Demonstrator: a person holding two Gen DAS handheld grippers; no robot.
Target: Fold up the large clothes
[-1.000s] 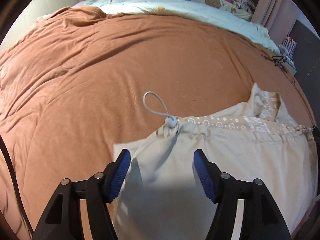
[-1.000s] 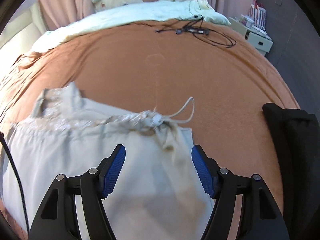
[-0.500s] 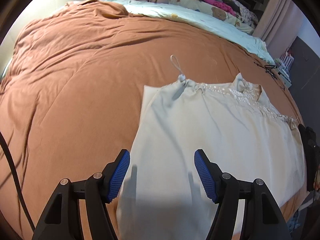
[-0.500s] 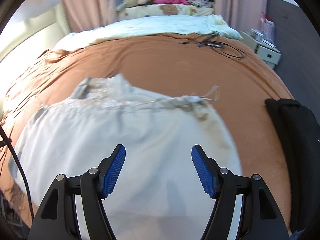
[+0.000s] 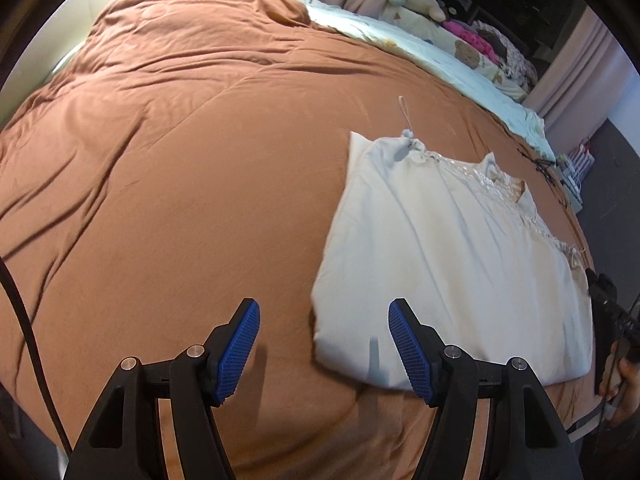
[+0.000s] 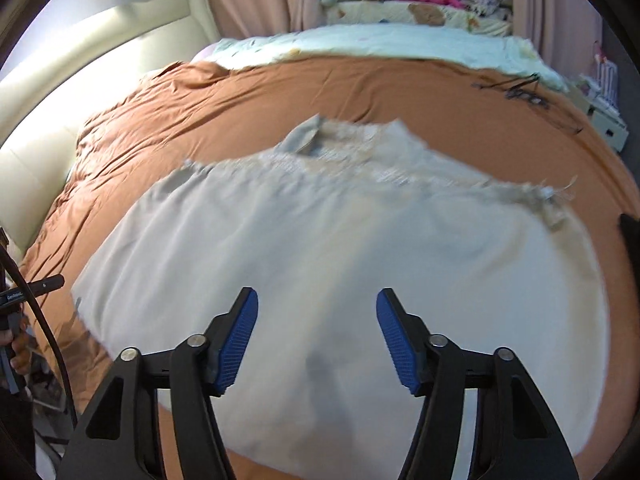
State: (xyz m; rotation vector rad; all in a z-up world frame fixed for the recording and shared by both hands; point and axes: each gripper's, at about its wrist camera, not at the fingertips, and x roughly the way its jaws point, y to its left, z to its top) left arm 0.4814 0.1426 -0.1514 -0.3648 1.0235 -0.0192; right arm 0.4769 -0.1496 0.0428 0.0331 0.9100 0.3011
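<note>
Cloth is free: our left gripper (image 5: 324,340) and right gripper (image 6: 316,330) both gape wide, empty, above the garment (image 5: 448,256) folded flat on the bed (image 5: 180,184). Pinching one layer only could undo the fold.

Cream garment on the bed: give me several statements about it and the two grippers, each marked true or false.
1. The cream garment lies on a brown bedspread. True.
2. The left gripper is clamped on the garment. False: its jaws are open and hold nothing.
3. The right gripper is open above the garment. True.
4. A cord loop sticks out from the garment's far corner. True.
5. The garment hangs off the bed onto the floor. False: it rests flat on the bedspread.
</note>
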